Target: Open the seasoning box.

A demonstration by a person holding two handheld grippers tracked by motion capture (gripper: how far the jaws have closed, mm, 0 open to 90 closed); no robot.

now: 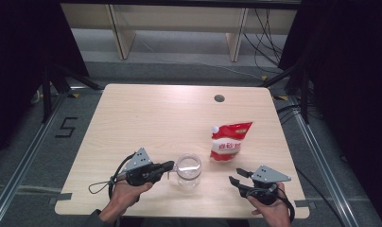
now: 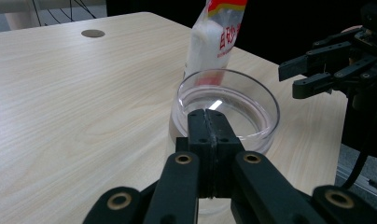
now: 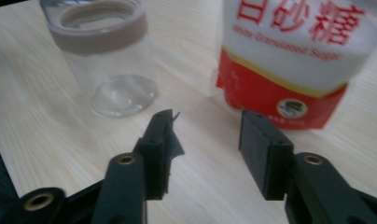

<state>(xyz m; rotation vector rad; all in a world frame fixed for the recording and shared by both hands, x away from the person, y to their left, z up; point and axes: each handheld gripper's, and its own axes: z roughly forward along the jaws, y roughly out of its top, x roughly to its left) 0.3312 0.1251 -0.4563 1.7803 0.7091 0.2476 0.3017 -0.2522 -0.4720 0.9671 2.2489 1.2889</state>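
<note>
A clear glass jar (image 1: pixel 188 171) stands open-topped near the table's front edge. In the left gripper view its rim (image 2: pixel 266 95) lies just beyond my left gripper (image 2: pixel 208 122), whose jaws are pressed together with nothing between them. In the high view the left gripper (image 1: pixel 170 165) points at the jar's left side; I cannot tell if it touches. A red and white sugar pouch (image 1: pixel 229 141) stands upright behind the jar to the right. My right gripper (image 1: pixel 237 175) hovers in front of the pouch (image 3: pixel 298 60), jaws apart and empty, with the jar (image 3: pixel 102 56) at its left.
The light wooden table (image 1: pixel 146 118) has a round cable hole (image 1: pixel 219 98) near its far edge. Beyond it are pale shelving legs and loose cables on the floor. Dark curtains flank both sides.
</note>
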